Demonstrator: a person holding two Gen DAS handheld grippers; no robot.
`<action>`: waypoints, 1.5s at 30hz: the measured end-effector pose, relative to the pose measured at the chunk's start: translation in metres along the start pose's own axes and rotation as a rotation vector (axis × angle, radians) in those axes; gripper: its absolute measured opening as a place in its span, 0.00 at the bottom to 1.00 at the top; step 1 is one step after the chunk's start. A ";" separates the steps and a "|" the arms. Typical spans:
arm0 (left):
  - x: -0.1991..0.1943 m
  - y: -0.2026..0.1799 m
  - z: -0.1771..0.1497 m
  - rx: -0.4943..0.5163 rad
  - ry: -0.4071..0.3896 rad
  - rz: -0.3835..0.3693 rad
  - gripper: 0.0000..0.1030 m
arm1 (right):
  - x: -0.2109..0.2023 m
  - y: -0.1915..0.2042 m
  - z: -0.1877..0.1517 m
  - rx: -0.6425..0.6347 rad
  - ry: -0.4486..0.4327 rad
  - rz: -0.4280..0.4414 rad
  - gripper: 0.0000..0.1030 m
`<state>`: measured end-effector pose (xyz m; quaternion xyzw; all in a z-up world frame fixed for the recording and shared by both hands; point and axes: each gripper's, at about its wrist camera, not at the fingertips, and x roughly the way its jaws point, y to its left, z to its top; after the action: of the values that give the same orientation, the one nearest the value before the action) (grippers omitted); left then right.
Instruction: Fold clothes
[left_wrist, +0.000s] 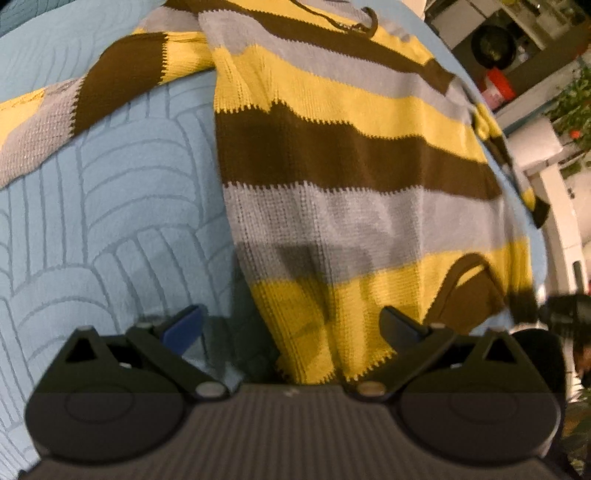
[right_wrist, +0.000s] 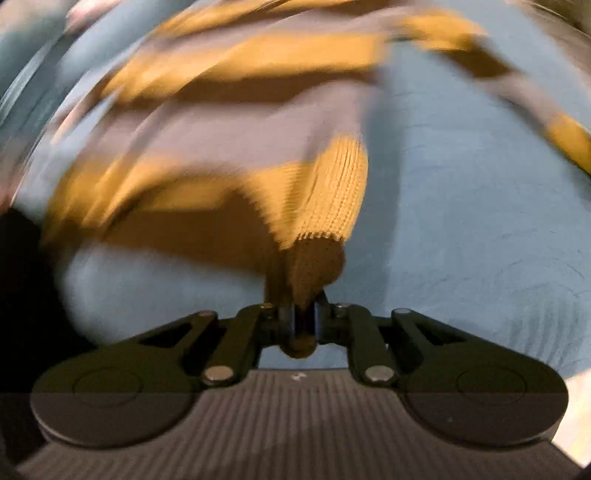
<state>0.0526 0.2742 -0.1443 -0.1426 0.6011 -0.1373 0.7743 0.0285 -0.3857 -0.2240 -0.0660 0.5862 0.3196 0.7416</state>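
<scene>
The striped sweater (left_wrist: 332, 166) lies flat on the blue quilt (left_wrist: 92, 221), its length running from the collar at twelve o'clock down to the hem at six. In the left wrist view the left tongs (left_wrist: 291, 321) stand wide open with nothing in them, the hem's near corner lying between the fingers but unpinched. Over in the blurred right wrist view the right tongs (right_wrist: 303, 314) are nearly closed, clamped on a bunched edge of the knit at twelve o'clock. The right hand seems set to lead the fold, the left sitting nearer the free hem
</scene>
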 end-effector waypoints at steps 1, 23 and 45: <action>0.000 0.001 0.001 -0.005 0.004 -0.007 1.00 | -0.002 0.004 0.000 -0.024 0.011 0.018 0.11; 0.007 0.004 0.009 -0.061 0.001 0.008 1.00 | -0.049 -0.169 0.034 0.411 -0.455 -0.432 0.07; -0.115 0.176 0.003 -0.568 -0.453 0.144 1.00 | -0.048 -0.051 -0.135 1.044 -0.810 -0.273 0.48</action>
<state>0.0351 0.4812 -0.1091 -0.3361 0.4370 0.1249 0.8249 -0.0602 -0.5093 -0.2353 0.3528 0.3259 -0.1027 0.8711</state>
